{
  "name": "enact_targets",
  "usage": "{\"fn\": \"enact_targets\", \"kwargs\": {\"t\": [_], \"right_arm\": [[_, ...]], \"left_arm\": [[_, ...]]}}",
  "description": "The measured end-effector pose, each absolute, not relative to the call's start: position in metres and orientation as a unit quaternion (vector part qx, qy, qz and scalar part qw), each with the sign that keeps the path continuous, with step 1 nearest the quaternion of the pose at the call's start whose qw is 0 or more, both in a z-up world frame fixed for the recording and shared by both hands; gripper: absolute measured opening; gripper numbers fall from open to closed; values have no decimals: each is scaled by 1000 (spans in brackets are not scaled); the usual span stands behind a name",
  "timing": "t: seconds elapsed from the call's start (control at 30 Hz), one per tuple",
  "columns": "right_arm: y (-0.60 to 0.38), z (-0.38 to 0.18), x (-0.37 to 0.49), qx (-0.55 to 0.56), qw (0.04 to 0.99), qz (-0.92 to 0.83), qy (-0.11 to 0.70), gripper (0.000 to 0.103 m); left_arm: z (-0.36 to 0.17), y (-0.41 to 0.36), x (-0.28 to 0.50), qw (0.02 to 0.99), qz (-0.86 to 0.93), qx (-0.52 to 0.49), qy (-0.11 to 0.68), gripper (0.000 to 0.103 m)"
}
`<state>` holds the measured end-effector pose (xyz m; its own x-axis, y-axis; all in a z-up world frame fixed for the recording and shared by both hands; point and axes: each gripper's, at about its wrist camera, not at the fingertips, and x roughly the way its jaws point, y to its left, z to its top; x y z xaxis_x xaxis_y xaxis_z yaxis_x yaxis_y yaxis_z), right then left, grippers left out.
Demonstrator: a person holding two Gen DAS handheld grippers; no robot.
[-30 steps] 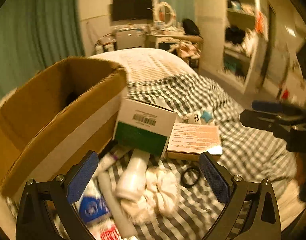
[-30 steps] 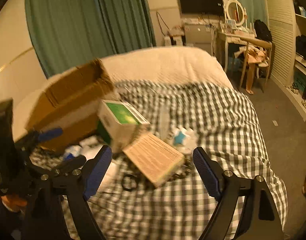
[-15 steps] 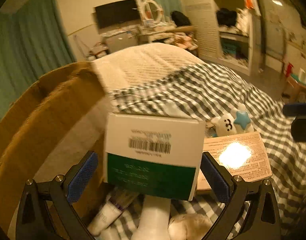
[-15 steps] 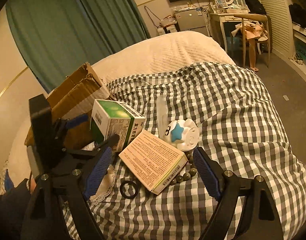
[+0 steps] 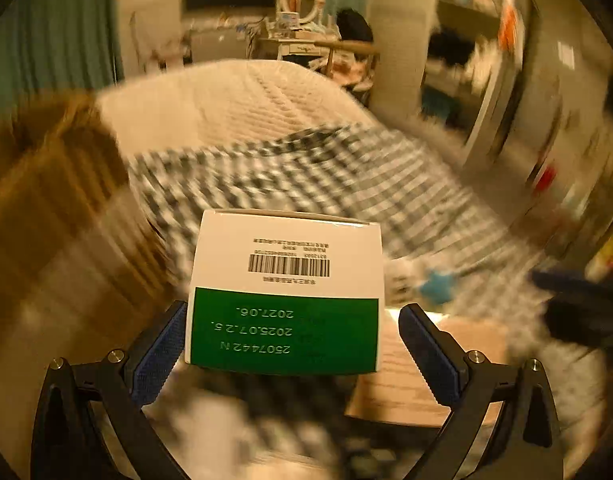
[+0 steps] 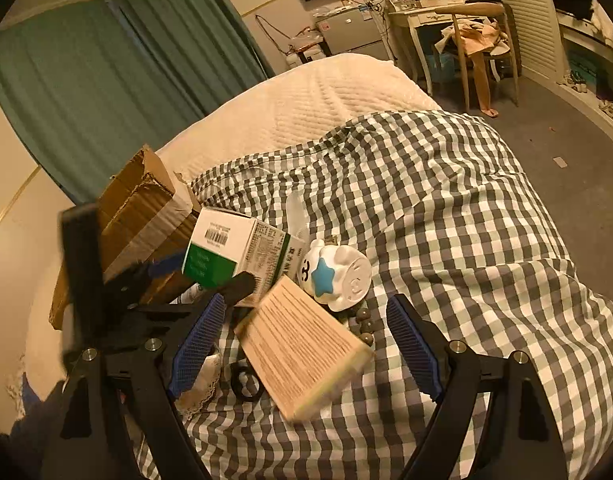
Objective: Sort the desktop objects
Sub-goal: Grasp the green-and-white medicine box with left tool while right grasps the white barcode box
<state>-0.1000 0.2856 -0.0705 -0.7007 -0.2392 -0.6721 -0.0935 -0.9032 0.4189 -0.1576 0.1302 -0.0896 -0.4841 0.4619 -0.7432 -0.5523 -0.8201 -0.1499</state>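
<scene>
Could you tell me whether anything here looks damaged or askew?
The cardboard box has a ragged, torn top flap, and the green-and-white box sits tilted between the left gripper fingers.

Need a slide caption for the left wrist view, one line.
Left gripper open around a white-and-green box, checked blanket and cardboard box blurred behind.
</scene>
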Motion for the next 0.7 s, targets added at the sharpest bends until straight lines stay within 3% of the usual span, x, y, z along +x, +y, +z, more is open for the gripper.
{"fn": "enact_targets", "kwargs": {"t": [0.27,0.53,0.7], "right_arm": [[294,-64,-95,377,40,-896,-229,83],[298,-67,-95,378,46,-892,-244,83],[301,-72,-97,387,45,-886,-251,83]], "left_arm": [[-98,95,-155,205,840,-480,-148,103],[-98,129,-171,233,860,-454,2,103],[-118,142,-185,239,840,-485,43,103]]}}
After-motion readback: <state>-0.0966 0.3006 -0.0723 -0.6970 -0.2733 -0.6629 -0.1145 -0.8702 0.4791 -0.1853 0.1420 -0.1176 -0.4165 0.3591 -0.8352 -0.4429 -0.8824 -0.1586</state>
